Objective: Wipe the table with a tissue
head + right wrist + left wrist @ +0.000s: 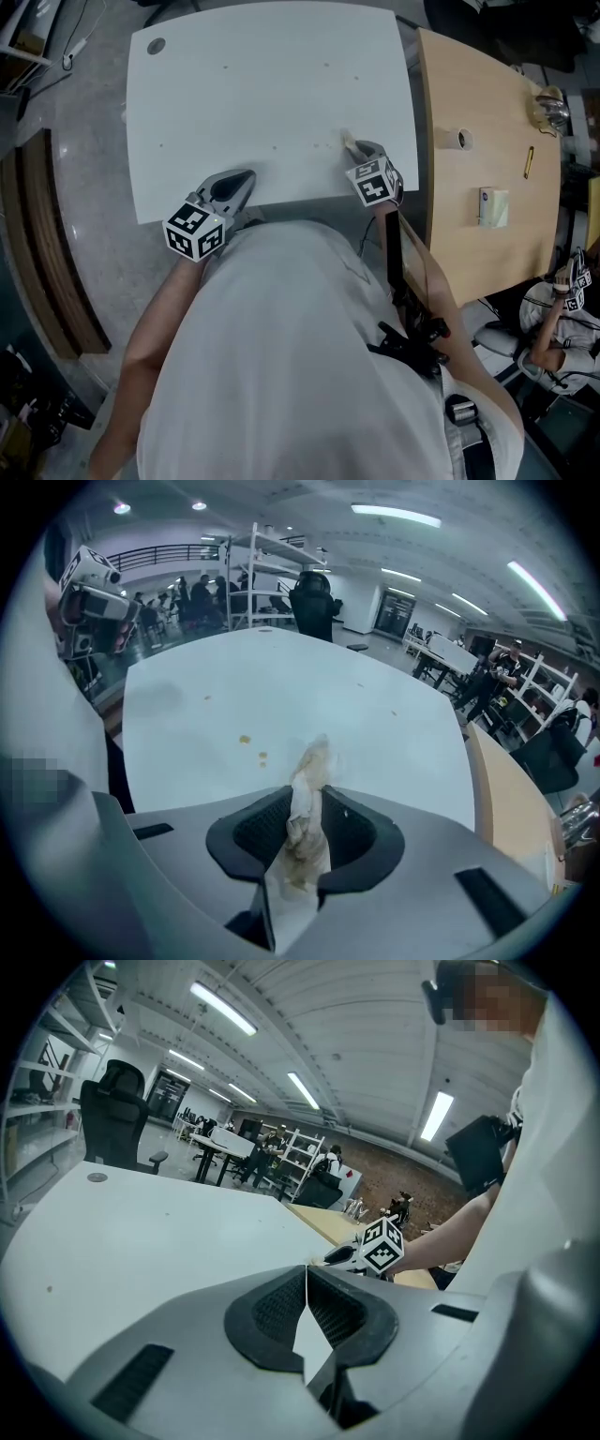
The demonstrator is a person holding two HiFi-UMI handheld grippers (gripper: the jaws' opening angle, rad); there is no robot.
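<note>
In the head view, a person leans over a white surface (272, 84). The left tongs (246, 176) hang by its near edge. The right tongs (352, 143) tip down onto it a bit further in, well apart from the left ones. A scrunched tissue (348, 140) pokes out of the right tongs, and its tip seems to touch the surface. A wooden surface (469, 234) stands just beside, on the right. In the left gripper view, the left tongs are clenched tight with nothing between them. They lie low and nearly flat over the white surface. In the right gripper view, the right tongs squeeze the tissue, which is twisted and stained brown. They point steeply down. A few small brown spots (246, 740) sit on the surface just ahead of the tissue and a little to its left. The wiping looks to be under way. To do it well, the right hand should probably press the tissue tip down softly and slide it over those spots. It should hold tight so the tissue does not slip out. The left hand is best off to the side.
</note>
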